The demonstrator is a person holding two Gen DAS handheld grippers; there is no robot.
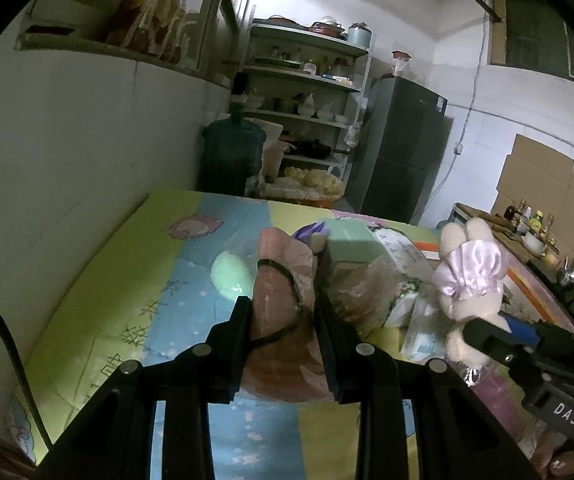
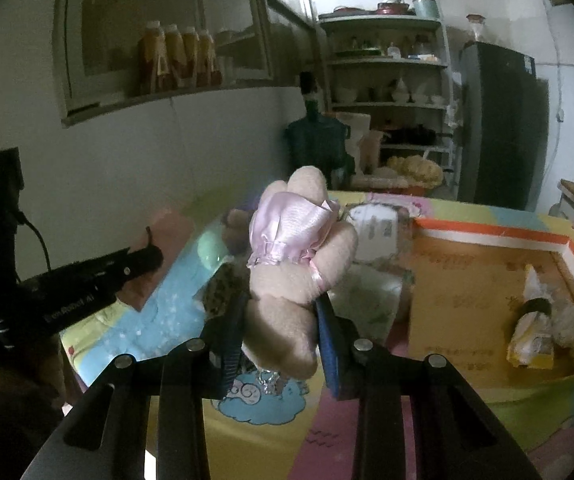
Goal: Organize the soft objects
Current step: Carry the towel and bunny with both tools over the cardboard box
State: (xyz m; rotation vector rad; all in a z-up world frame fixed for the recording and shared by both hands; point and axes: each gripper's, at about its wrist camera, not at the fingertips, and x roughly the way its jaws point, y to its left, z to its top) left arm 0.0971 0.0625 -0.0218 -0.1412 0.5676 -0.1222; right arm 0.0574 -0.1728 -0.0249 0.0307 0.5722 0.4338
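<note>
Left tongs clamp pink cloth | right tongs clamp plush bunny

Pastel cartoon-print tablecloth under a green round cushion, packets and an orange-rimmed cardboard tray.

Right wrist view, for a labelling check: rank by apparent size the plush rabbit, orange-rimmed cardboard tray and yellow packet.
1. Orange-rimmed cardboard tray
2. Plush rabbit, inflated by nearness to the camera
3. Yellow packet
</note>
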